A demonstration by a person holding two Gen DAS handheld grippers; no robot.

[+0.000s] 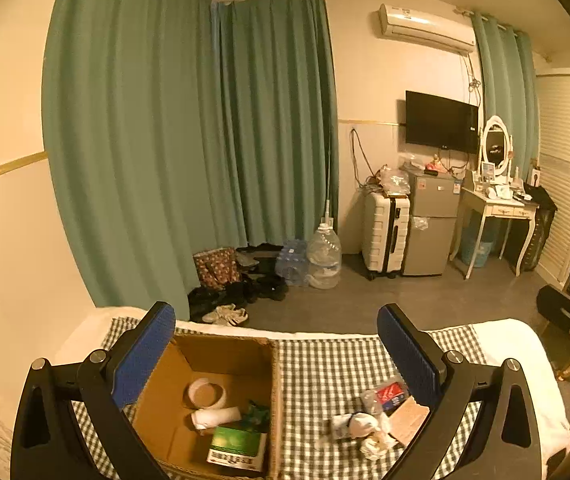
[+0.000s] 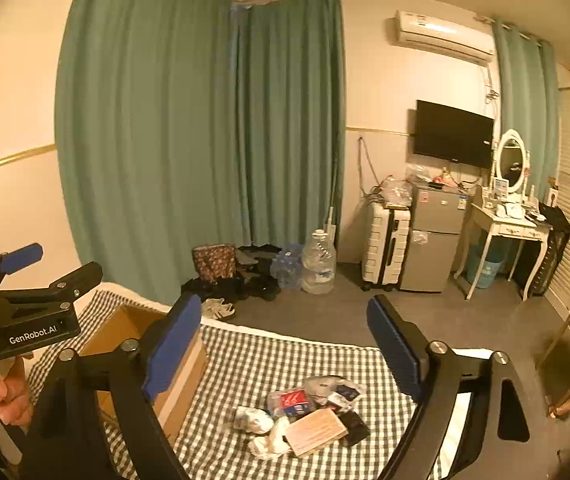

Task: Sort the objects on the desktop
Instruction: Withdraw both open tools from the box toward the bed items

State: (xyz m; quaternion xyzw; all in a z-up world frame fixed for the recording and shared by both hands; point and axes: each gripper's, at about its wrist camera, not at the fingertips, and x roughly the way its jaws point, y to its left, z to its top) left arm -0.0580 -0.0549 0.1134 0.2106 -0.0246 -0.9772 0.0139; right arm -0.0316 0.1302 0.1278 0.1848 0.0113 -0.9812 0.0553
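An open cardboard box stands on a checked cloth. It holds a tape roll, a white roll and a green-and-white packet. A pile of loose items lies to its right: a pink card, a red-and-blue packet, white crumpled bits and dark items. My left gripper is open and empty above the box's right wall. My right gripper is open and empty above the cloth, behind the pile. The left gripper also shows in the right wrist view.
The cloth covers a white bed. Beyond its far edge is grey floor with shoes, a water jug, a white suitcase, a small fridge and a dressing table. Green curtains hang behind.
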